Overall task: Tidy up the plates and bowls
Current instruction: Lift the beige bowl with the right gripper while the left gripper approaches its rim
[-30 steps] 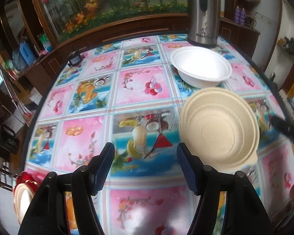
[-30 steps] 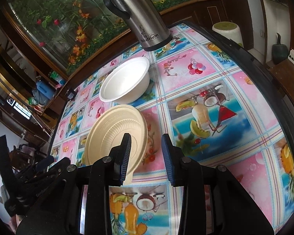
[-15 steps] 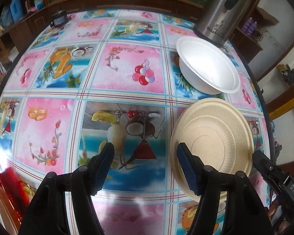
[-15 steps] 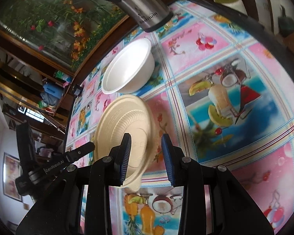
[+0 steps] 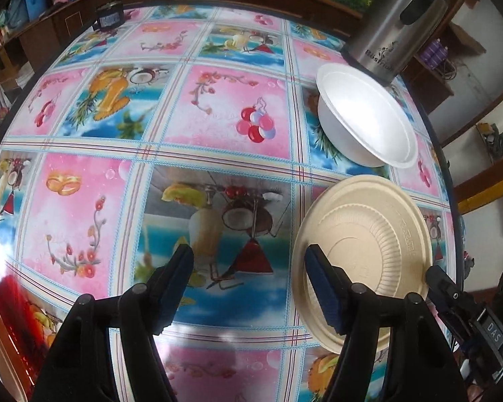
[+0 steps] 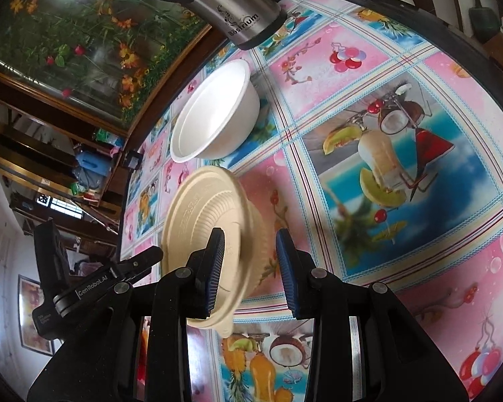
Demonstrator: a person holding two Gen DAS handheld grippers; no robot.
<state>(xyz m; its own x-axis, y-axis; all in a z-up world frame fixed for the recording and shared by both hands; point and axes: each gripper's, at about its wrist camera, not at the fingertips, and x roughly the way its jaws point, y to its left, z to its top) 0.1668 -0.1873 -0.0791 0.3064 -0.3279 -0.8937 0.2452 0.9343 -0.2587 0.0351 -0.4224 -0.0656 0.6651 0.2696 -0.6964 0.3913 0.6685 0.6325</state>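
A beige ribbed paper bowl (image 6: 198, 214) hangs tilted on its side just above the patterned tablecloth. My right gripper (image 6: 249, 234) is shut on its near rim, with one pad inside the bowl and the other outside its wall. In the left wrist view the same beige bowl (image 5: 369, 244) faces the camera, with the right gripper (image 5: 452, 294) at its lower right rim. A white bowl (image 5: 365, 117) stands upright behind it, and it shows in the right wrist view too (image 6: 214, 114). My left gripper (image 5: 248, 258) is open above bare tablecloth, just left of the beige bowl.
A steel thermos jug (image 5: 395, 20) stands right behind the white bowl near the table's far edge. Red and gold plates (image 5: 3, 318) lie at the lower left. A small black device (image 5: 109, 18) sits at the far left edge. The table rim (image 5: 447, 174) curves close on the right.
Both grippers have dropped closer to the table and rolled. The beige bowl has gone down with the right gripper and tilted further onto its side. The white bowl has stayed put.
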